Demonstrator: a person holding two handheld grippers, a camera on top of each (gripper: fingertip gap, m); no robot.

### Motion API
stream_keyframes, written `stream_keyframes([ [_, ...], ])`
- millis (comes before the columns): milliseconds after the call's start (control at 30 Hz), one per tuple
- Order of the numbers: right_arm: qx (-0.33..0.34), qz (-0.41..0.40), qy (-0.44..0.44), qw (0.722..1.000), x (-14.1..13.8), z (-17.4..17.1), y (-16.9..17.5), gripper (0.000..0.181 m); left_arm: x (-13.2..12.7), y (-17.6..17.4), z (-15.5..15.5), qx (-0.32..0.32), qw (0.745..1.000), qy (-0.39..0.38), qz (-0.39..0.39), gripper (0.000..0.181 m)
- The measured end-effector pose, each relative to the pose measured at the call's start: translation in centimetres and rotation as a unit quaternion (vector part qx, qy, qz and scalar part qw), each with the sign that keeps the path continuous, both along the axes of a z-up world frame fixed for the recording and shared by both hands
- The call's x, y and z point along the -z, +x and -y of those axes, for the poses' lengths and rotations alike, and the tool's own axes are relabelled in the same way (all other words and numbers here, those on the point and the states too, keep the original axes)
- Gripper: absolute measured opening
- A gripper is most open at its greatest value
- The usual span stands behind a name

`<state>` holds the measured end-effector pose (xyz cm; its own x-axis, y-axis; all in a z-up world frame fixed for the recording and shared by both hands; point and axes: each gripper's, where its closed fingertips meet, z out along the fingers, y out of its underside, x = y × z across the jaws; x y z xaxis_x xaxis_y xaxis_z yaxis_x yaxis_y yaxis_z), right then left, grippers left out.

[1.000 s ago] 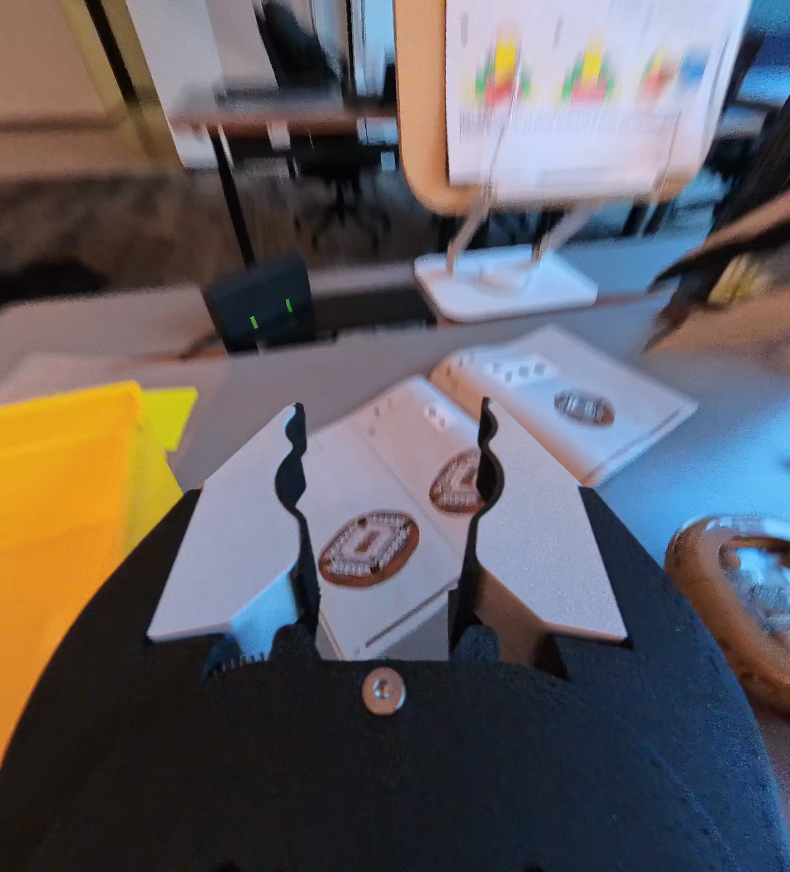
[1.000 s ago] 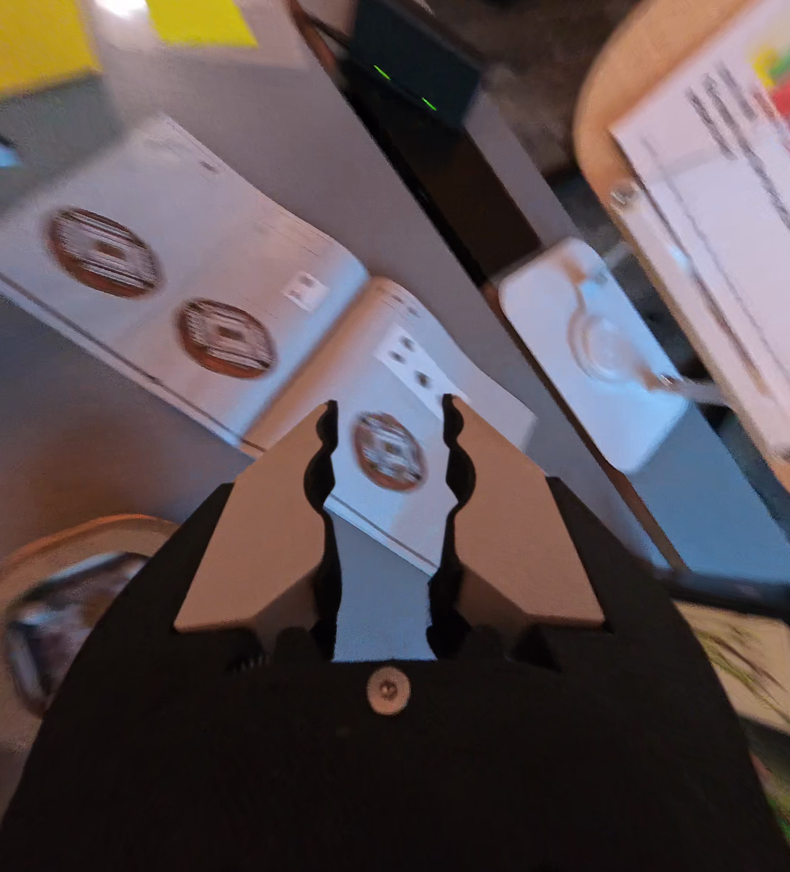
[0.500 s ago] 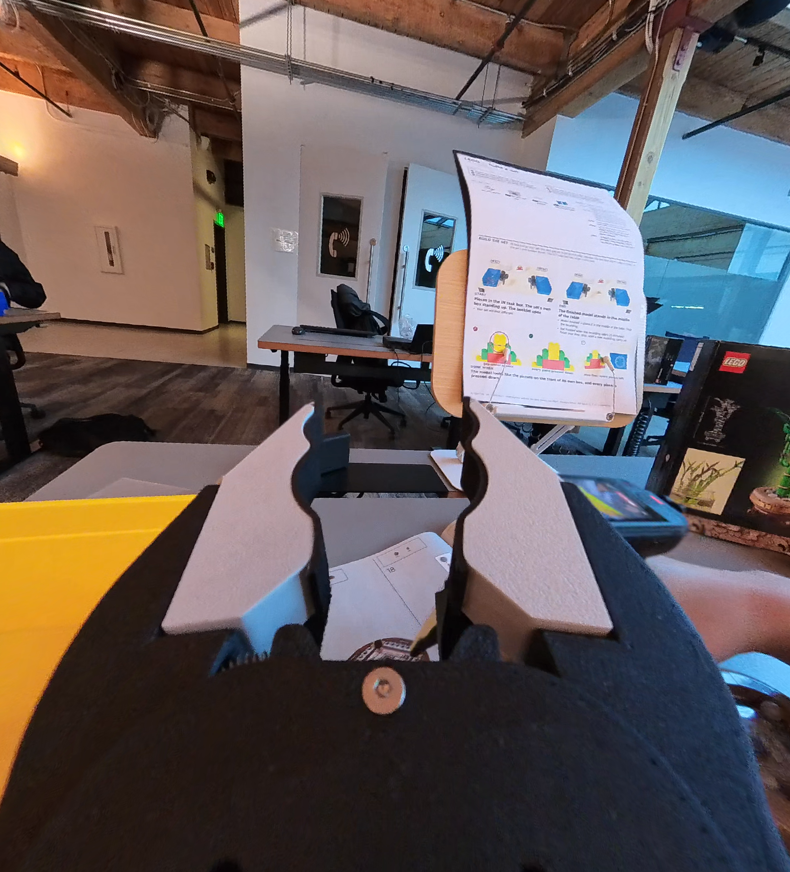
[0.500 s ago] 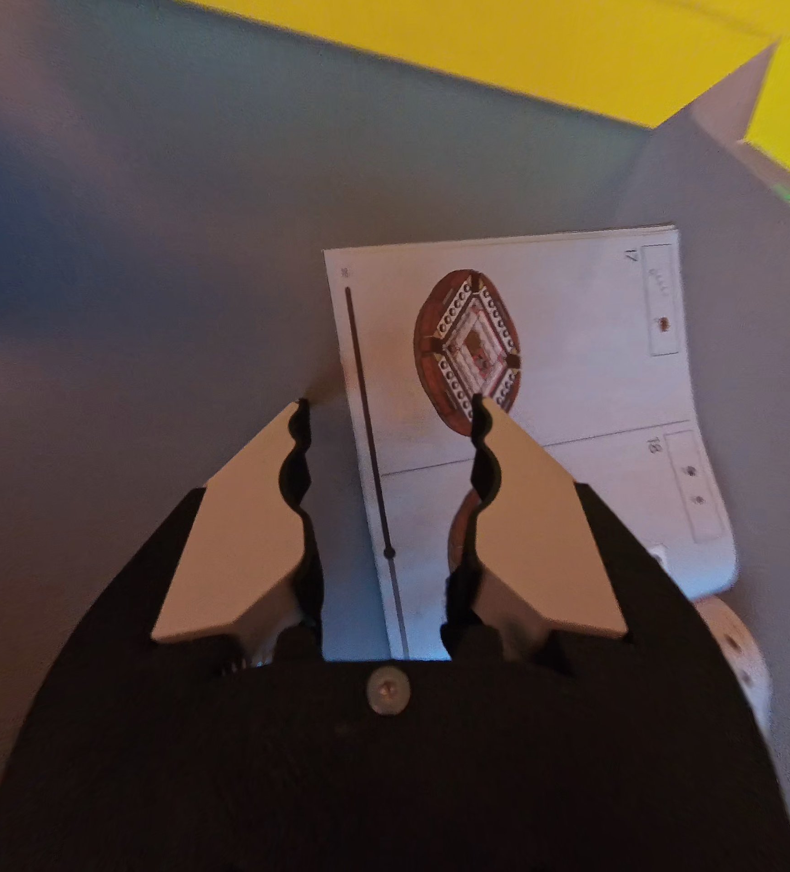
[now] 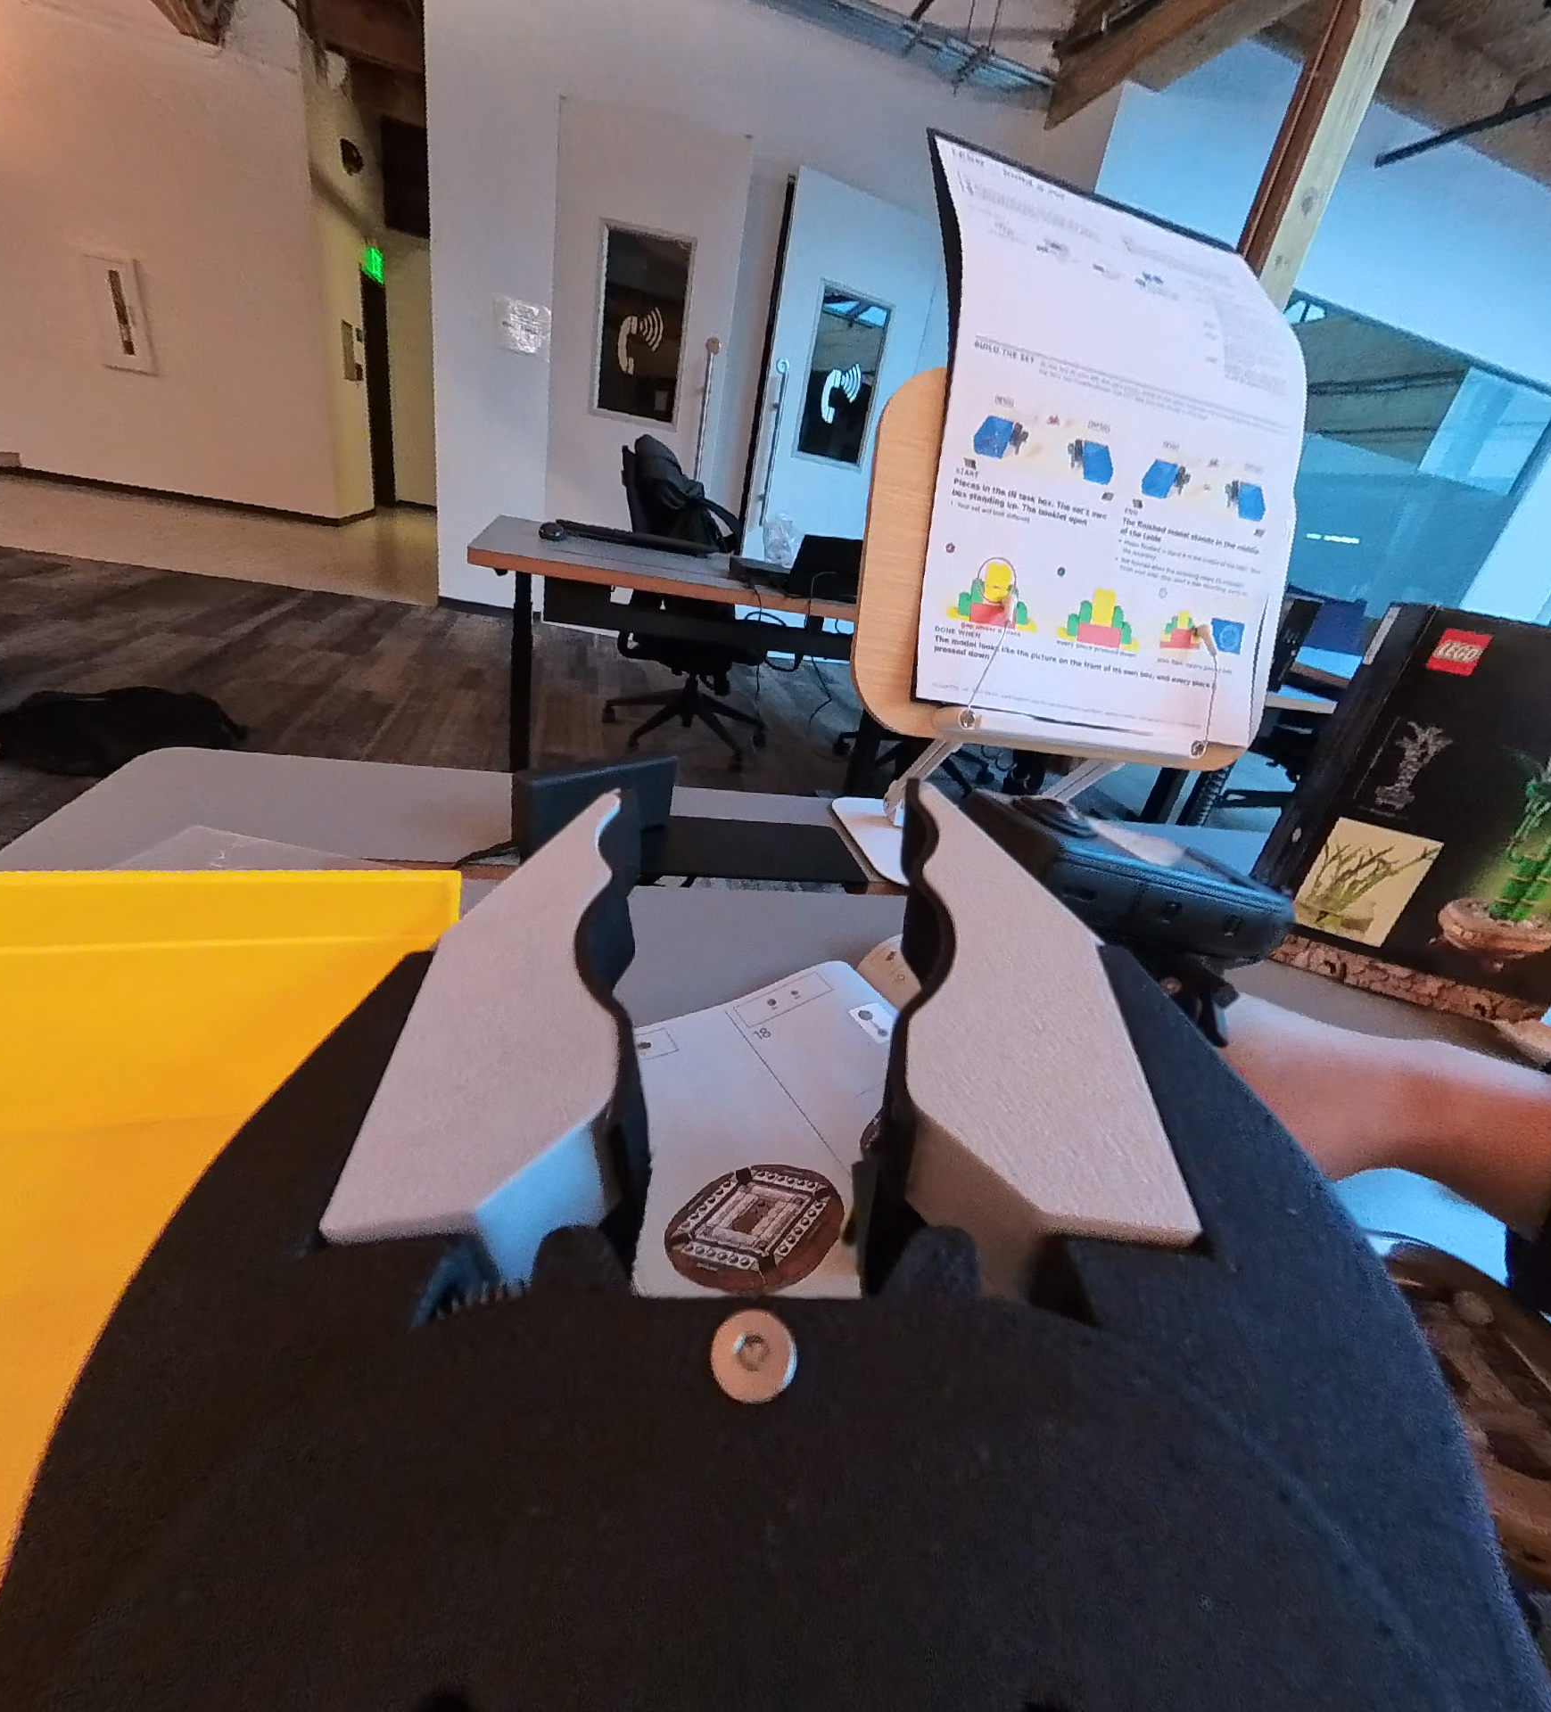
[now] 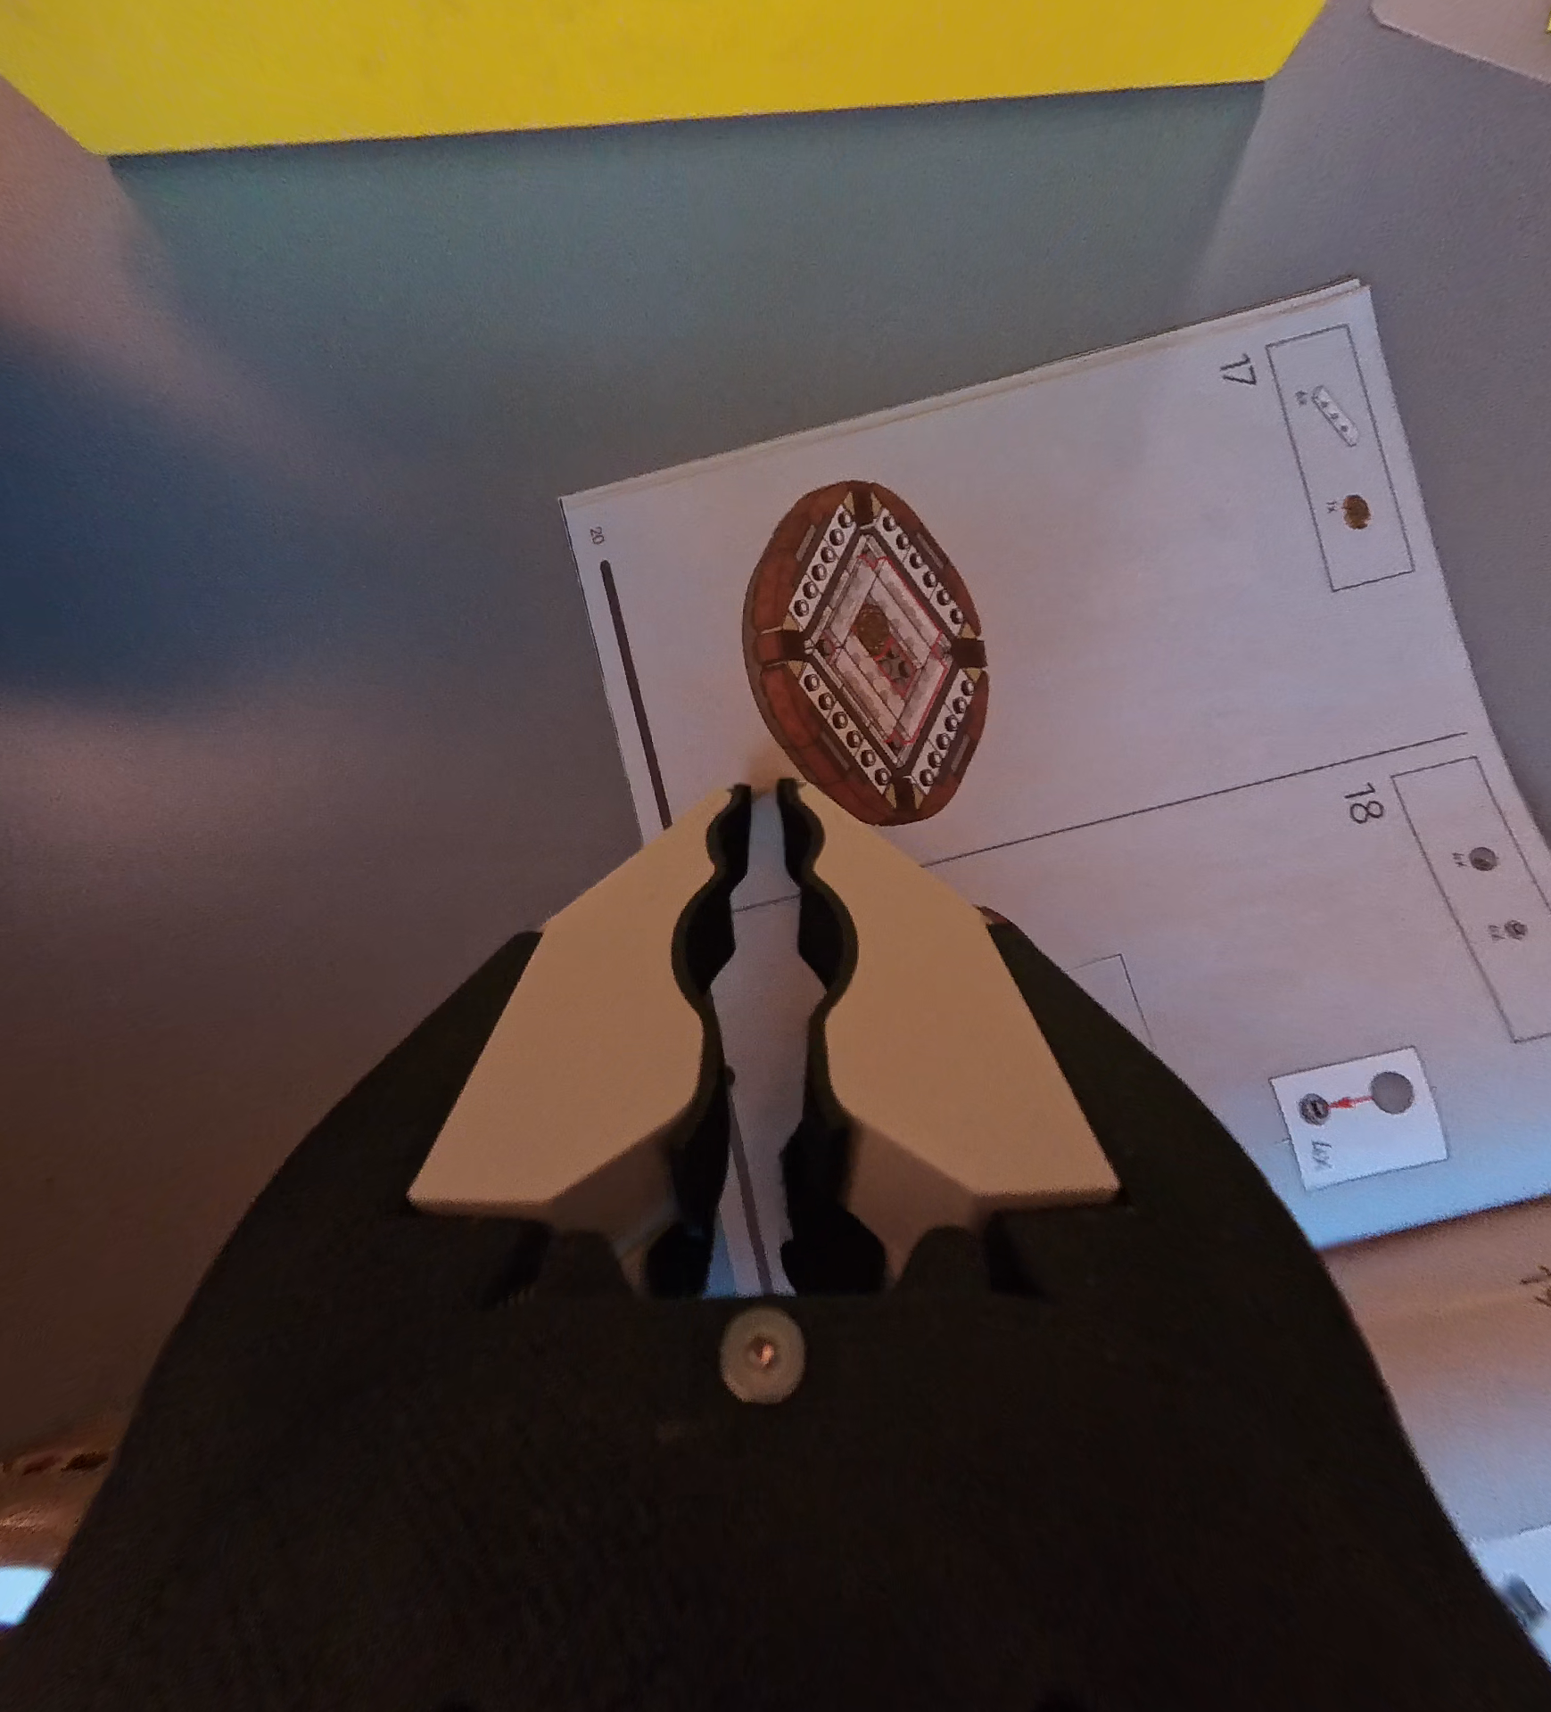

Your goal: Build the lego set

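The open instruction booklet (image 6: 1123, 704) is laid flat on the grey table (image 6: 336, 556), near a yellow bin (image 5: 104, 1019). Its page edge is pinched by the right gripper (image 6: 762, 792). The left gripper (image 5: 762, 834) is held wide apart, with nothing in it.

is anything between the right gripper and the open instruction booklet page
Nothing visible. The right gripper, jaws nearly shut with a thin gap, points straight at the instruction booklet near the page's left edge; only bare grey table lies around it. Contact with the page can't be told.
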<state>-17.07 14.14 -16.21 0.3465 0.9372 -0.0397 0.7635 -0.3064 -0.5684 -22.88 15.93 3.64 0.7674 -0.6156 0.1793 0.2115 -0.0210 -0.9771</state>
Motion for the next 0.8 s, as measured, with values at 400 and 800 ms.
stream_keyframes([
  [400,-0.059,0.043,0.018,0.997,0.1,2.1,3.1,0.067,1.6,0.9,-0.4,0.014,0.999,-0.037,-0.027,0.056],
  [800,-0.046,0.071,0.004,0.996,0.0,3.4,6.5,0.04,5.6,2.9,-1.1,0.045,0.988,-0.112,-0.092,0.057],
])
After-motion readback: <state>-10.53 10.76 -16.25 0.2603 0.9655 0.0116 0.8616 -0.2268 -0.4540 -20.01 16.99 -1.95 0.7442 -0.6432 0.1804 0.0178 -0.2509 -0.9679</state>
